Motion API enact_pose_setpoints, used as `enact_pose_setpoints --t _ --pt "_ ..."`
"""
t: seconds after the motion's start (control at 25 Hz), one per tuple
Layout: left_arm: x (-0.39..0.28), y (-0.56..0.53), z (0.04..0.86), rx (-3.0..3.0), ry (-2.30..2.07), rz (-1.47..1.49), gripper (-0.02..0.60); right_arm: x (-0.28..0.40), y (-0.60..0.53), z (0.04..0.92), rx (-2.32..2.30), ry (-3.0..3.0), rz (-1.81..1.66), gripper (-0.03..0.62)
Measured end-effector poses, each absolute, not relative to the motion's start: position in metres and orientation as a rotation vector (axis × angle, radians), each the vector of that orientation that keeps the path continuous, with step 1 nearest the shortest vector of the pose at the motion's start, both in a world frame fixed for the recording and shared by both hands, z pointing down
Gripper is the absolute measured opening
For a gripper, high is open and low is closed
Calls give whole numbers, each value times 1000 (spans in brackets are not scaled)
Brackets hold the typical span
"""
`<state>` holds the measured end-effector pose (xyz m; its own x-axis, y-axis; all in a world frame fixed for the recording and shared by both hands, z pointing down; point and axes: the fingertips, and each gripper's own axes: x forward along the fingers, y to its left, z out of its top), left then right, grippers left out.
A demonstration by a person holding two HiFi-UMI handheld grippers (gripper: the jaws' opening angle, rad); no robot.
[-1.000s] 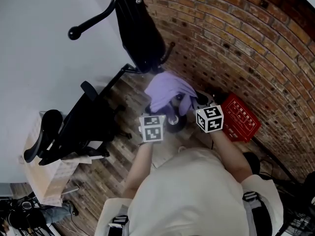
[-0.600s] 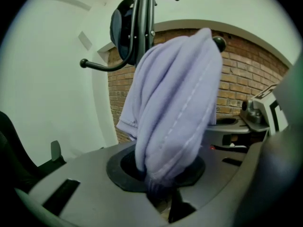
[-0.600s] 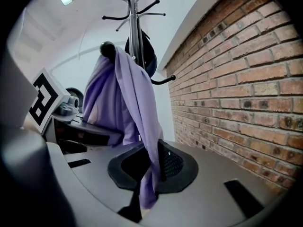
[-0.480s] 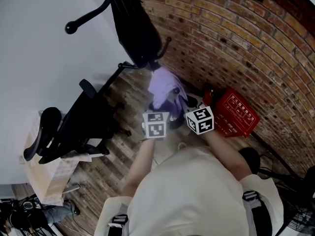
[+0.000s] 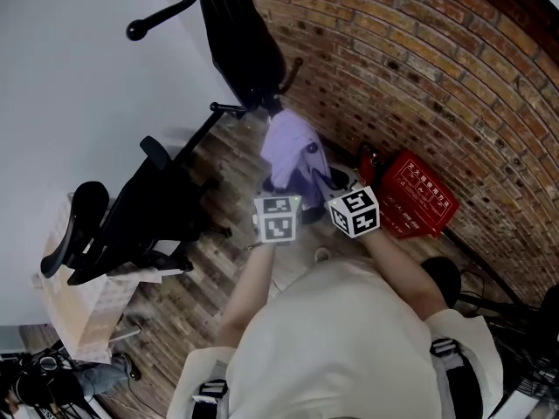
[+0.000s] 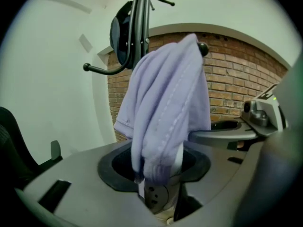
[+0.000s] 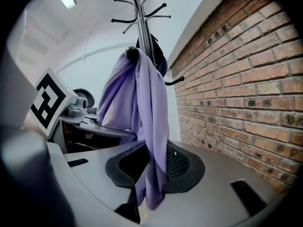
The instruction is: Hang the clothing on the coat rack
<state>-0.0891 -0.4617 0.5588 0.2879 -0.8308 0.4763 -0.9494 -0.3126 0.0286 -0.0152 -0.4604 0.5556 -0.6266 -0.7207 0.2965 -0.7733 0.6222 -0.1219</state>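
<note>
Lilac garment (image 5: 288, 151) drapes a coat rack (image 7: 141, 20) hook, frame centre; my left gripper (image 6: 158, 183) and right gripper (image 7: 149, 193) have just been opening, cloth slack between jaws; withdrawal remains

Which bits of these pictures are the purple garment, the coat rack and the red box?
purple garment (image 5: 286, 147), head view, middle of the draped cloth.
coat rack (image 7: 141, 25), right gripper view, upright pole below the hooks.
red box (image 5: 417, 199), head view, its top face.

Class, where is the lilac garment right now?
Centre of the head view: the lilac garment hangs from a hook of the black coat rack, beside the brick wall, left of the red box.
</note>
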Motion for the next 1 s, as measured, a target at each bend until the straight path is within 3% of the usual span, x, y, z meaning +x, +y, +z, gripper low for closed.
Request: enact_pose_setpoints --t 0.28,0.6,0.64,0.76,1.0 --pt "-99 -437 550 2282 -1608 475 275 -8 -440 550 1278 -2603 324 137" --pt "-108 -394 540 2281 -1594 424 287 5 -399 544 1357 -2574 355 152" --pt "-110 -388 540 2275 -1591 416 272 6 -393 543 1367 -2572 355 152" --pt "-118 -366 541 2250 -1587 400 148 5 -372 537 1387 -2576 350 146" --pt "-130 -322 525 2258 -1644 320 60 4 -327 522 1426 -2575 342 78"
